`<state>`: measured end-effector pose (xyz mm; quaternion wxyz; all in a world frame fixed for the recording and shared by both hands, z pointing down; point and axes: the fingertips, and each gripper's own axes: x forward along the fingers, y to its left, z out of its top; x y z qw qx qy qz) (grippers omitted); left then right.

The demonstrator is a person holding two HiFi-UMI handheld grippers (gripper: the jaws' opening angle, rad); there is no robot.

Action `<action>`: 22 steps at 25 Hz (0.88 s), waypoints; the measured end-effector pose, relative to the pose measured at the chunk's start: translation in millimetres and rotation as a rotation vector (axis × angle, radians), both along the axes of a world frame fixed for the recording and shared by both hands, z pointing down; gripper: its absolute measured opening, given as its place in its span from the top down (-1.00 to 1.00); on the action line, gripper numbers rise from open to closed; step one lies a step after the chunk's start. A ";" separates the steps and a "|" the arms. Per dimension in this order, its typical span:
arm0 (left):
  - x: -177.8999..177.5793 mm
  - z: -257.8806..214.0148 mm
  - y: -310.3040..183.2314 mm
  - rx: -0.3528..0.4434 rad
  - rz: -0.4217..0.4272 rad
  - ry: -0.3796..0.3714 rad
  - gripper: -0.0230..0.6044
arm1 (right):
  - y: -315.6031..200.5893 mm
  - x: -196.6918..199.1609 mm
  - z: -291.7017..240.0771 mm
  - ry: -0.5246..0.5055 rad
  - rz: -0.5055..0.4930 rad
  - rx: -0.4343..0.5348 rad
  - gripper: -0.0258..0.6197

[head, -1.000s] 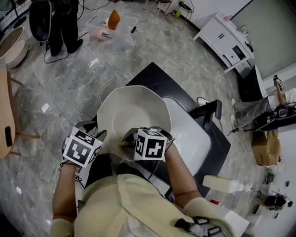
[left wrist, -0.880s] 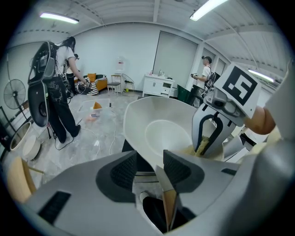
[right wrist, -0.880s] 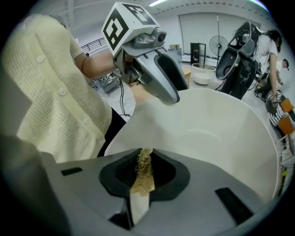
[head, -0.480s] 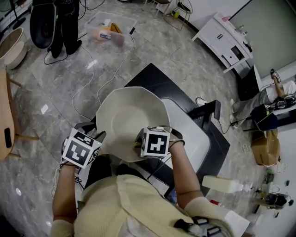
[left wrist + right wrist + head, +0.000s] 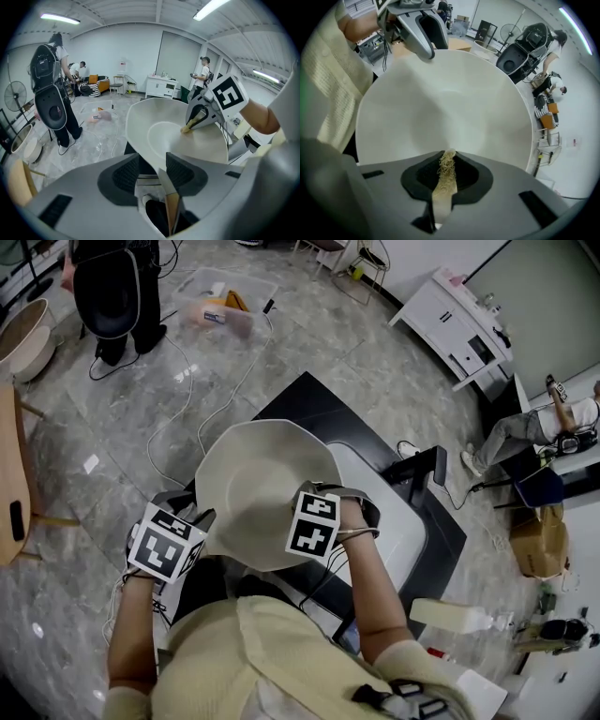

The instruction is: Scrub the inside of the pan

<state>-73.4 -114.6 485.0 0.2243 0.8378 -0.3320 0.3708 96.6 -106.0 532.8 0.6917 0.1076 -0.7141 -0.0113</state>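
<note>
There is one pan (image 5: 255, 486), pale and wide. You hold it tilted over the near end of a black table (image 5: 309, 401), its open side turned up toward you.

You have one scrubber (image 5: 446, 174), a strip of yellowish fibres. Your right gripper (image 5: 446, 161) has its tongs drawn narrow and pinched on this strip, and the frayed tip touches the inside wall of the pan near the rim on your right.

Your left gripper (image 5: 152, 165) clamps the pan at the near left edge. Its tongs stand fairly wide there, with the rim and what looks like a flat handle strip running in between the pads.

That makes two grippers, both busy and well apart across the pan.

A white basin (image 5: 392, 514) sits in the table just beyond your right hand, and the pan covers part of it. From your head the marker cube hides the right tongs and the scrubber.

Farther out, one person (image 5: 114, 292) stands on the marble floor. A clear plastic box (image 5: 225, 298) lies nearby, with loose cables (image 5: 187, 395) trailing toward the table. One white cabinet (image 5: 457, 322) stands against the far wall.
</note>
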 end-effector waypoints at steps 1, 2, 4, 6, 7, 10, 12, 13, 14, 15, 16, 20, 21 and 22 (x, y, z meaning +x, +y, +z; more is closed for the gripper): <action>0.0 0.0 0.2 0.000 0.000 0.000 0.34 | -4.8 2.6 1.2 0.017 -0.003 0.034 0.74; 0.1 0.0 0.4 0.000 0.000 0.000 0.34 | -9.2 4.1 2.0 0.028 -0.006 0.064 0.74; 0.0 0.0 0.3 -0.001 -0.001 0.002 0.34 | -17.9 4.5 2.5 0.030 -0.008 0.119 0.74; -0.1 0.2 0.0 -0.002 -0.002 0.005 0.34 | -28.2 3.3 2.1 0.017 -0.004 0.177 0.74; 0.0 0.4 -0.1 -0.002 -0.002 0.007 0.34 | -33.7 2.6 1.6 0.008 -0.001 0.208 0.74; 0.4 0.6 0.0 -0.004 -0.003 0.009 0.34 | -47.7 -0.2 -0.3 -0.025 0.014 0.286 0.74; 0.1 0.5 0.2 -0.006 -0.003 0.010 0.34 | -54.9 -4.2 -1.7 -0.048 0.021 0.322 0.74; -0.1 0.4 0.2 -0.007 -0.004 0.011 0.34 | -58.0 -6.4 -2.0 -0.060 0.025 0.336 0.74; -0.1 0.2 0.2 -0.008 -0.004 0.012 0.34 | -60.7 -8.4 -2.2 -0.072 0.030 0.349 0.74; 0.0 0.1 0.2 -0.008 -0.004 0.012 0.34 | -63.3 -10.1 -2.4 -0.082 0.035 0.361 0.74; 0.1 0.0 0.2 -0.008 -0.003 0.013 0.34 | -65.9 -11.7 -2.8 -0.090 0.039 0.373 0.74; -0.2 0.1 0.2 -0.008 -0.003 0.013 0.34 | -75.5 -19.6 -4.9 -0.117 0.046 0.422 0.74; 0.1 0.2 0.2 -0.008 -0.003 0.013 0.34 | -77.6 -21.5 -5.3 -0.125 0.047 0.435 0.74; 0.3 0.3 0.2 -0.008 -0.002 0.013 0.34 | -79.6 -23.4 -5.8 -0.133 0.048 0.447 0.74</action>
